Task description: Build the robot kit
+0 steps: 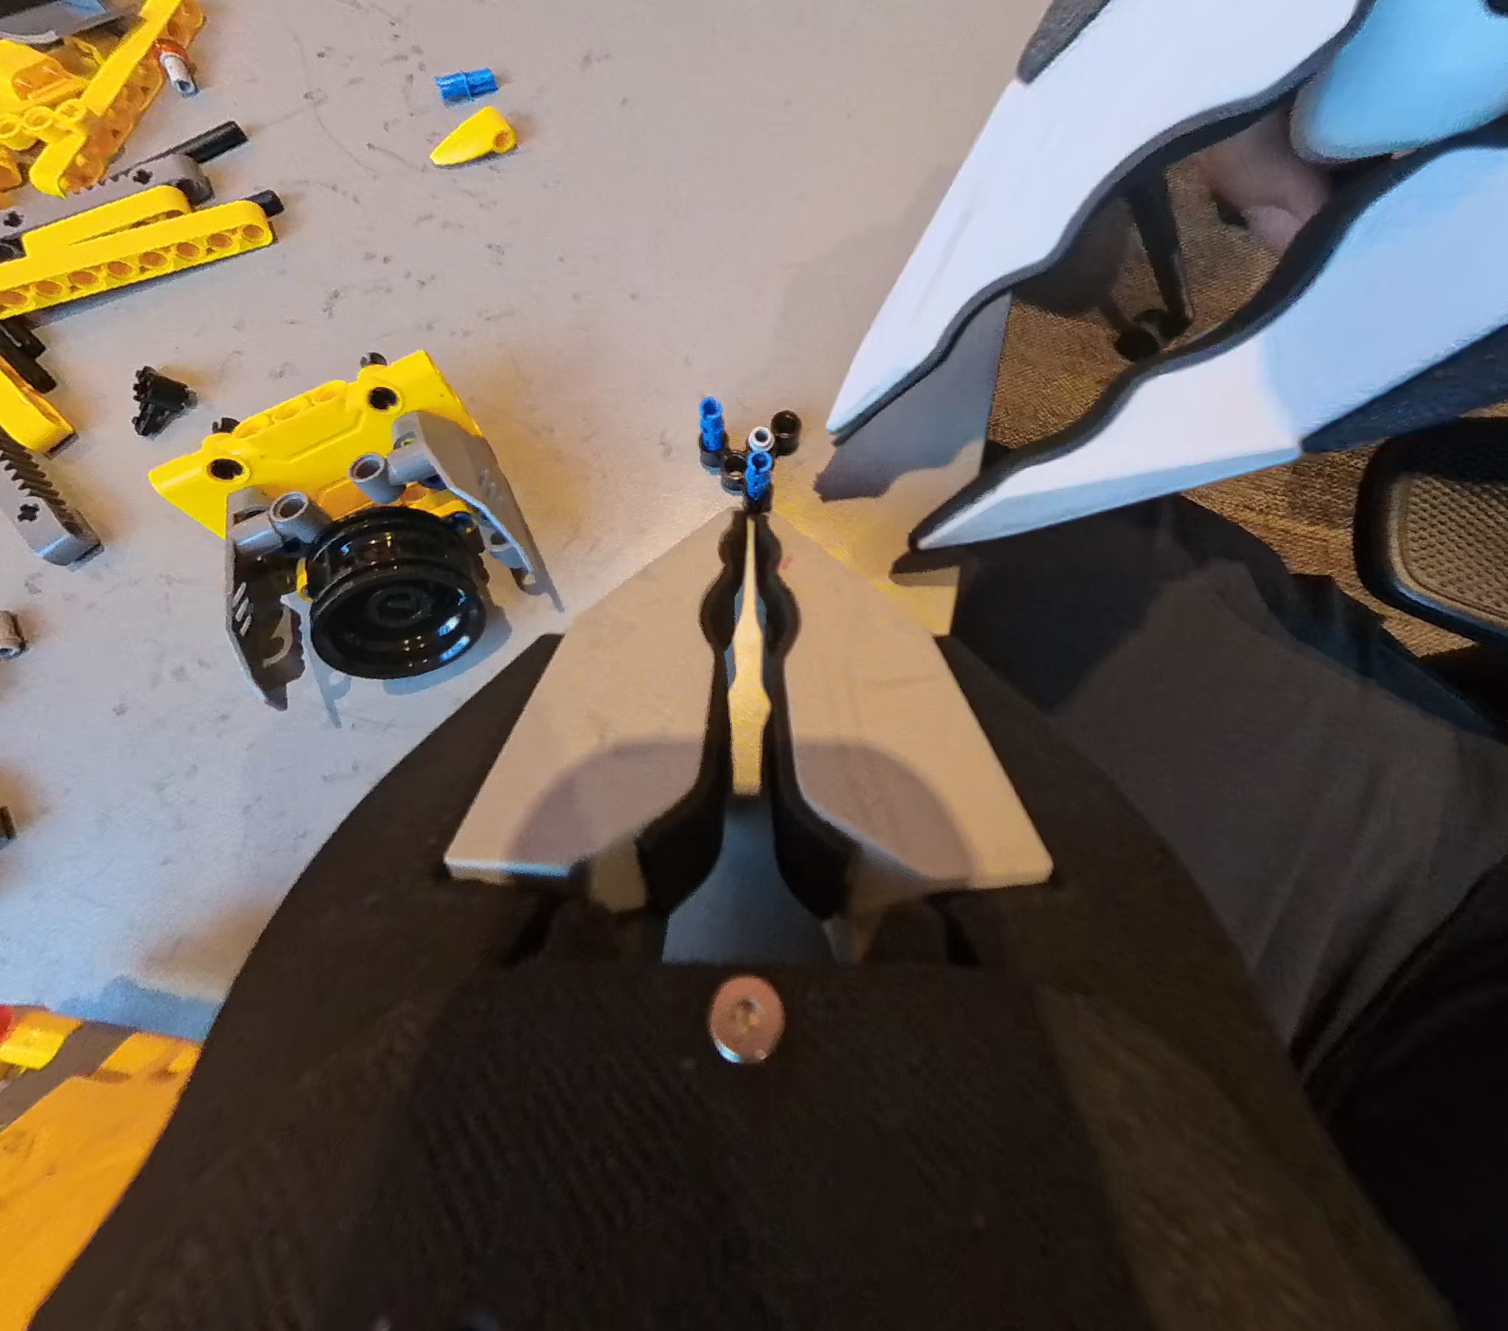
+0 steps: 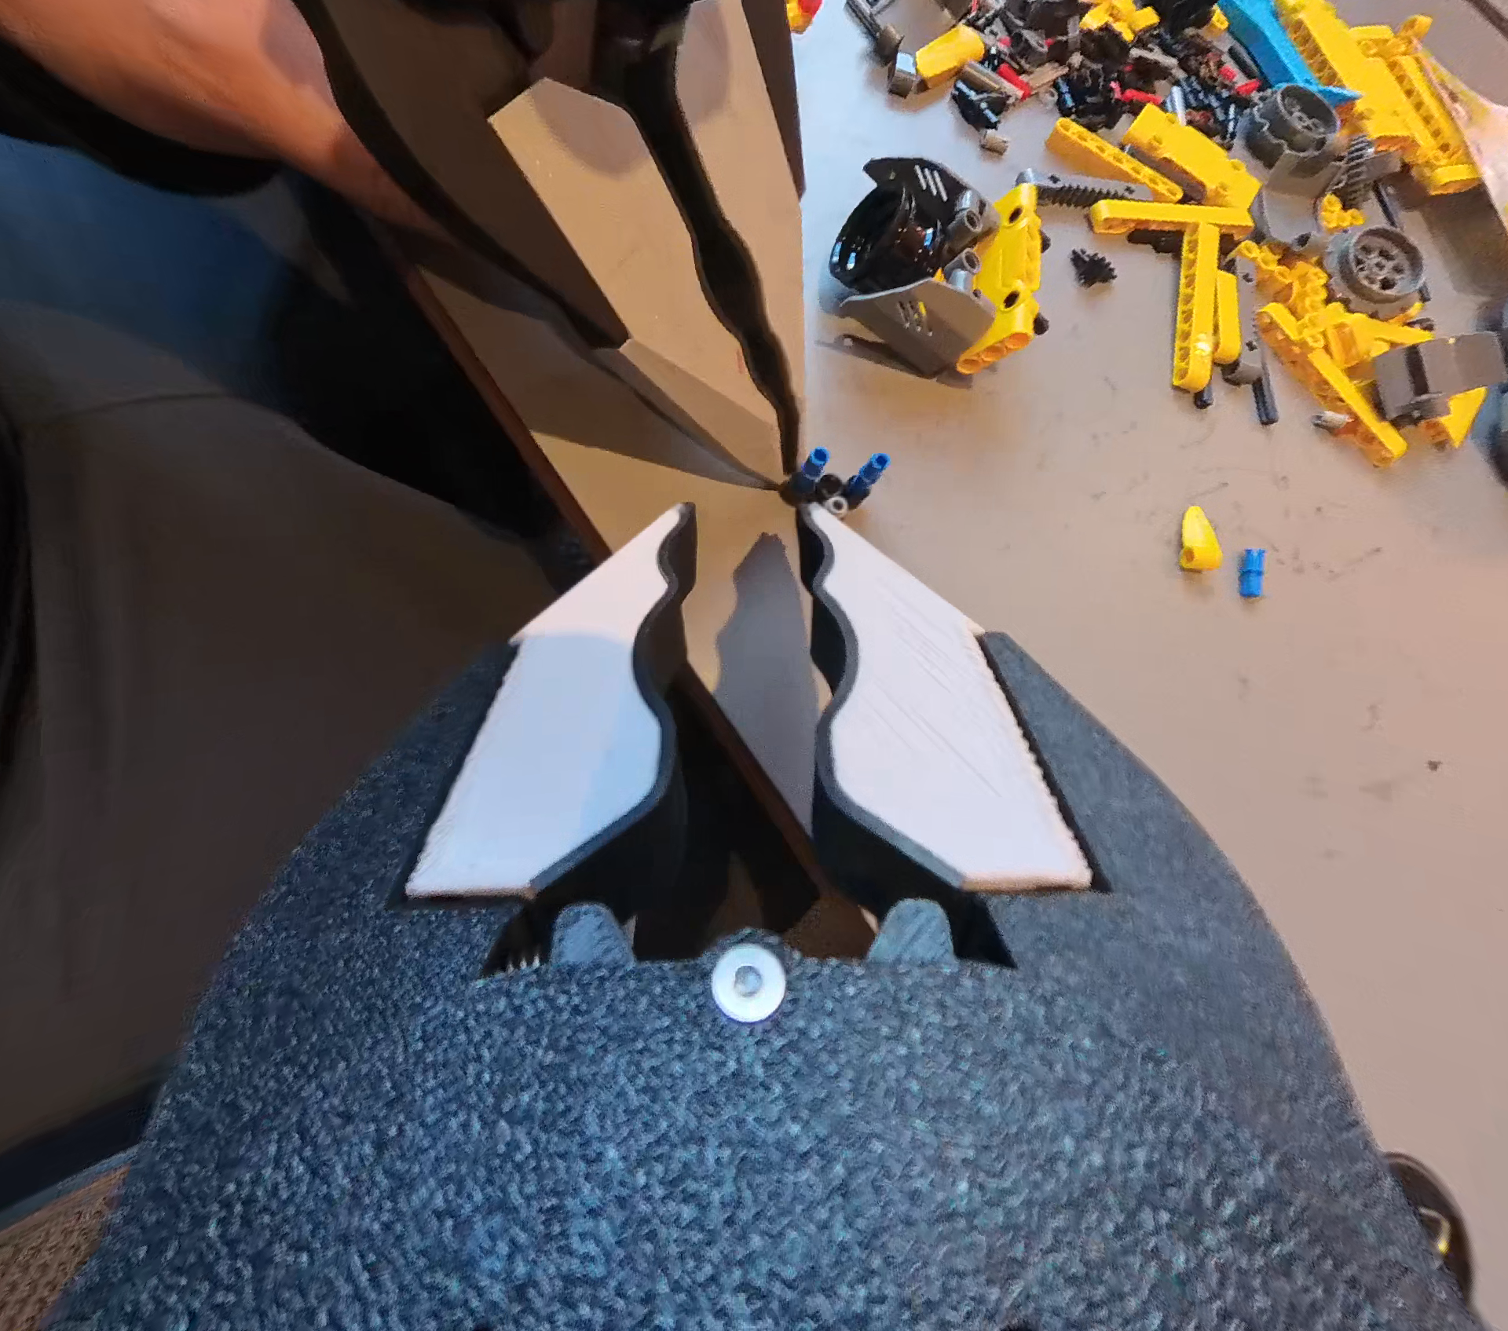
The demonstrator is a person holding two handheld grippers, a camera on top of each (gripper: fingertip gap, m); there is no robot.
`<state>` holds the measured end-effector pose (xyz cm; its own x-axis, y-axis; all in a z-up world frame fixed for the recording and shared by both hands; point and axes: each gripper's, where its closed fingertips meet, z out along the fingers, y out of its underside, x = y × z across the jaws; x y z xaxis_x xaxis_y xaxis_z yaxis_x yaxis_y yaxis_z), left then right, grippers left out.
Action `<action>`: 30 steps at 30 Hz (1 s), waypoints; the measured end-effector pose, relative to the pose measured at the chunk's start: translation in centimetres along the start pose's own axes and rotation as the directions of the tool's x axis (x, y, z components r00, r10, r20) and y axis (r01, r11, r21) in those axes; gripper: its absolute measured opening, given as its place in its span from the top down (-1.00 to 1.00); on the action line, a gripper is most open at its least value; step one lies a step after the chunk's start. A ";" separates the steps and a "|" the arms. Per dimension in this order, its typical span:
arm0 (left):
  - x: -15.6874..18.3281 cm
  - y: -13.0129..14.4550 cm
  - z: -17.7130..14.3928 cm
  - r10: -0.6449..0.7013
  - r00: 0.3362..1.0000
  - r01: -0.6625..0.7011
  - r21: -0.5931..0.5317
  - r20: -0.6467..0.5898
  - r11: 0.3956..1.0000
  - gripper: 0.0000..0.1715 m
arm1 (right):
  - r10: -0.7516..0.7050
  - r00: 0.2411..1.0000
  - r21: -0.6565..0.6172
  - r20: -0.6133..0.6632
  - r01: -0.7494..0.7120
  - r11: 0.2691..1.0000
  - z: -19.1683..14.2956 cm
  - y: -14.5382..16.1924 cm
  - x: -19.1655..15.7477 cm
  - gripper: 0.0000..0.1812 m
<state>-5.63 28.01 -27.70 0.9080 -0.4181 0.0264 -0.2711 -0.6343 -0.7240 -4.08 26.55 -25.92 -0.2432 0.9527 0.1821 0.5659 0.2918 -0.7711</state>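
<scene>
The left tongs (image 1: pixel 749 517) are clenched on one end of a small black plastic connector piece carrying two upright blue pins and a pale grey bush (image 1: pixel 749 447). The grip sits at the very tips, so the piece juts out ahead of them just above the pale grey worktop (image 1: pixel 653 109), near its edge; this leaves the pins and the open holes exposed, probably so the other tool can reach them.

The right tongs (image 2: pixel 747 517) stand released, their white fingers (image 2: pixel 898 639) spread with a clear gap. One fingertip is just beside the black piece; I cannot tell whether it touches. In the left wrist view they come in from the right and above, tips pointing at the piece.

To the left of the left tongs lies a yellow and grey brick assembly with a black ribbed wheel hub (image 1: pixel 359 517), near but apart. Beyond the held piece, well apart, lie a loose blue pin (image 1: pixel 465 86) and a small yellow wedge-shaped brick (image 1: pixel 475 137). Farther left, long yellow perforated beams (image 1: pixel 139 256) and a small black gear (image 1: pixel 159 398) lie scattered. In the right wrist view a heap of mixed yellow, grey, black and blue bricks (image 2: pixel 1142 27) fills the far worktop. Nothing lies between the two tongs except the held piece.
</scene>
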 end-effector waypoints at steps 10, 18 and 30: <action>0.4 -0.1 0.1 0.018 1.000 -0.018 0.001 -0.024 1.000 0.90 | -0.052 0.997 -0.056 -0.053 0.049 0.997 0.1 -0.1 2.5 1.00; 0.2 -0.7 0.7 0.054 0.999 -0.054 0.002 -0.010 0.999 0.85 | 0.008 1.000 -0.127 0.017 -0.006 0.992 1.4 0.4 2.8 1.00; -0.3 -1.0 1.1 0.043 0.999 -0.043 0.000 -0.016 0.999 0.92 | 0.047 0.998 -0.149 0.032 -0.041 0.988 1.6 0.8 2.7 1.00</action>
<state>-5.28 29.48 -27.72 0.8905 -0.4549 0.0064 -0.3096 -0.6161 -0.7243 -5.60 29.24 -27.04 -0.2415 0.9621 0.1264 0.6867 0.2615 -0.6783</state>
